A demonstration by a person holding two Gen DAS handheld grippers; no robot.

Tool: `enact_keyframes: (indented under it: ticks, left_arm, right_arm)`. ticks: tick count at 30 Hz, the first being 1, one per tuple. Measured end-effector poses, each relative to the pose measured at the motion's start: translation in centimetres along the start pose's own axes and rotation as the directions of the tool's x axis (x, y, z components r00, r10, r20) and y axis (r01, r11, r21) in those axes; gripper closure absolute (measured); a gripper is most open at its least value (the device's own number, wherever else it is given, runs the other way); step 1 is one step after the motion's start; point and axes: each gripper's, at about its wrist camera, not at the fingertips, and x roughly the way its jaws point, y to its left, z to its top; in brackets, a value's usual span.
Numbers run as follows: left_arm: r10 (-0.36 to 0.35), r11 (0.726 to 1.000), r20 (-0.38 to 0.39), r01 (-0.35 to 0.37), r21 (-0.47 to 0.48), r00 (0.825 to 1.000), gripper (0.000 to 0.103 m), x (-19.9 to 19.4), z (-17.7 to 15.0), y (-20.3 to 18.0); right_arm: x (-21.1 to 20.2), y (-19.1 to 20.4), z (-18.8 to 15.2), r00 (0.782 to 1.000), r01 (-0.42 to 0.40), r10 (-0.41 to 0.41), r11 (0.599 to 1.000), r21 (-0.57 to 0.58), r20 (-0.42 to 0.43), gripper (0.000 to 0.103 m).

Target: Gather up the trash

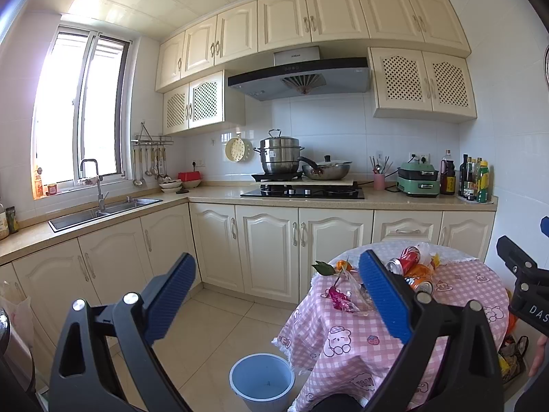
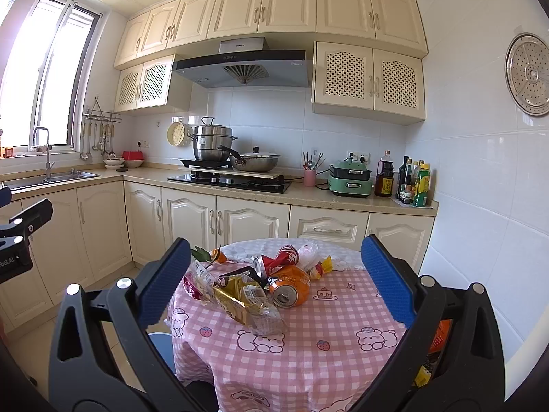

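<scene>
Two crushed cans lie near the middle of the round table (image 2: 308, 360), toward its far edge: a red can (image 2: 279, 261) behind an orange can (image 2: 290, 290), the two touching. Beside them, toward the table's left edge, sits a heap of wrappers: one gold wrapper (image 2: 236, 295), one clear plastic wrapper (image 2: 266, 321) and one dark red wrapper (image 2: 192, 288). One small orange fruit (image 2: 221, 257) with a green leaf rests at the far left edge. One yellow-and-red wrapper (image 2: 322, 266) lies just right of the cans. One pale blue bin (image 1: 262, 379) stands on the floor below the table's left edge, with bare tiles around it. Near and right parts of the tablecloth are free. The left gripper (image 1: 278, 300) and right gripper (image 2: 274, 281) both hang with jaws spread wide, holding nothing, short of the table's near edge.
</scene>
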Motion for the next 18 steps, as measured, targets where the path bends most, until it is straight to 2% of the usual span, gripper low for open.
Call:
enact_keyframes:
  ticks: [5,11,18]
  left_arm:
    - [-0.006,1.0,-0.024,0.006,-0.001,1.0,0.009,1.0,-0.4,-0.2]
    - [-0.026,0.999,-0.104,0.028,0.018,0.994,0.009,3.9,-1.8,-1.2]
    - [-0.051,0.997,-0.232,0.064,0.049,0.971,0.009,8.9,-4.2,-3.0]
  right_arm:
    - [0.5,-0.1,-0.3,1.0,0.003,-0.003,1.0,0.003,-0.012,0.006]
    - [2.8,-0.9,-1.7,0.997,0.009,-0.007,1.0,0.022,-0.073,0.006]
    - [6.8,-1.8,-4.1,0.983,0.018,-0.007,0.998,0.058,-0.186,0.006]
